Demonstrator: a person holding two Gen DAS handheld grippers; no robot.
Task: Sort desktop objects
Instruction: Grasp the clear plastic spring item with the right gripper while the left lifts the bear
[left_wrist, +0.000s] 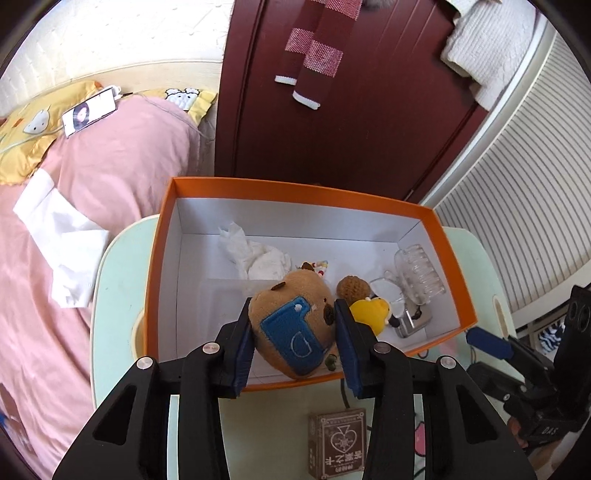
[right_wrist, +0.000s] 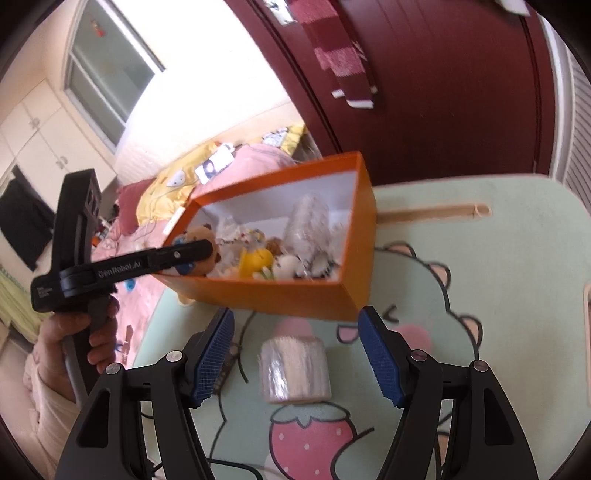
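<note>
left wrist looks down, close; right wrist views sidelong — both share orange box (left_wrist: 447, 236).

A home bedroom: a bed (left_wrist: 92, 192) under pink bedding, a cartoon-print pillow (left_wrist: 33, 129), a dark-red wardrobe (left_wrist: 351, 122) hung with a scarf (left_wrist: 314, 55).

brown plush (left_wrist: 291, 332) | blue patch, clamped over orange box (left_wrist: 456, 258) | cotton-swab tub (right_wrist: 293, 371) | lying on table

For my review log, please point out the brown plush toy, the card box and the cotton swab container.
brown plush toy (left_wrist: 291, 332): left wrist view, its blue patch.
card box (left_wrist: 336, 446): left wrist view, printed top face.
cotton swab container (right_wrist: 295, 369): right wrist view, middle of its clear side.
</note>
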